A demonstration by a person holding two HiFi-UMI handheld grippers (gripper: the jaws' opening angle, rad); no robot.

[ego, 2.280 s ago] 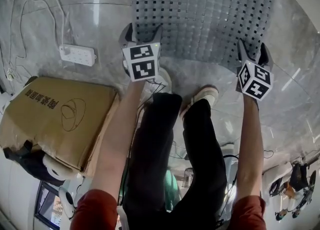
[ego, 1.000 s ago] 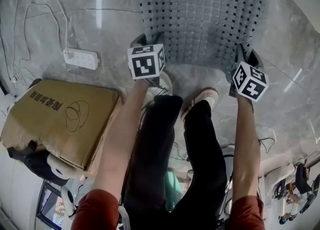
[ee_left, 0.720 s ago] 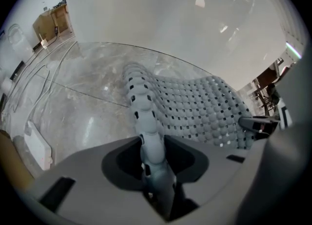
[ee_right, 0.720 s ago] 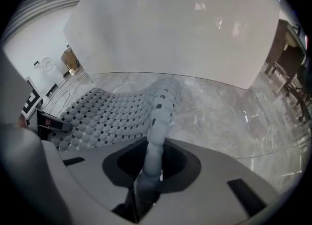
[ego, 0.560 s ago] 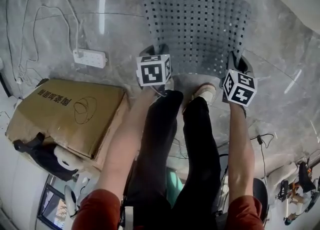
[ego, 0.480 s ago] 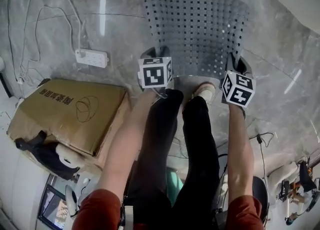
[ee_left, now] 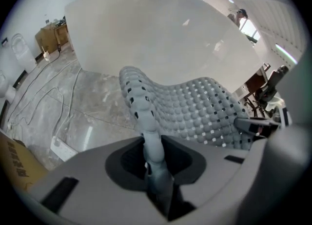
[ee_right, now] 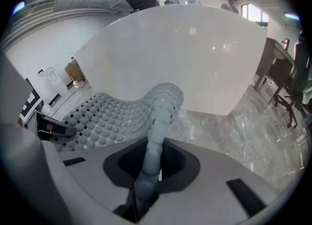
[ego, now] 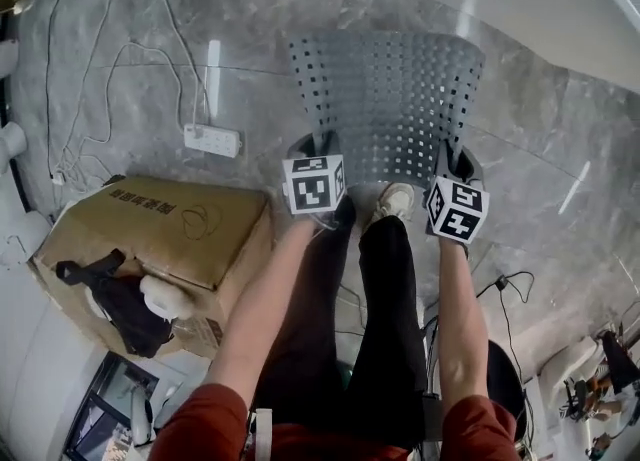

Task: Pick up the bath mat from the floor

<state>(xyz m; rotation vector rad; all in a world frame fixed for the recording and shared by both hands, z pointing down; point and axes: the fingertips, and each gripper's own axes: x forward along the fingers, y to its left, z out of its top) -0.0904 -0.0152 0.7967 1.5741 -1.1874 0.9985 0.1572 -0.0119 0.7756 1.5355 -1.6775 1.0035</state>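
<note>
Left tool (ego: 318, 144) closing on the mat (ego: 385, 99), near-left corner between its jaws | right tool (ego: 455, 159) clamped on near-right corner | mat sags between them, far end towards the floor (ego: 150, 79) | raise both evenly, grips firm.

Head camera looks steeply down at the floor (ego: 130, 89); both gripper views look forward from close range. All share the bath mat (ego: 385, 99).
</note>
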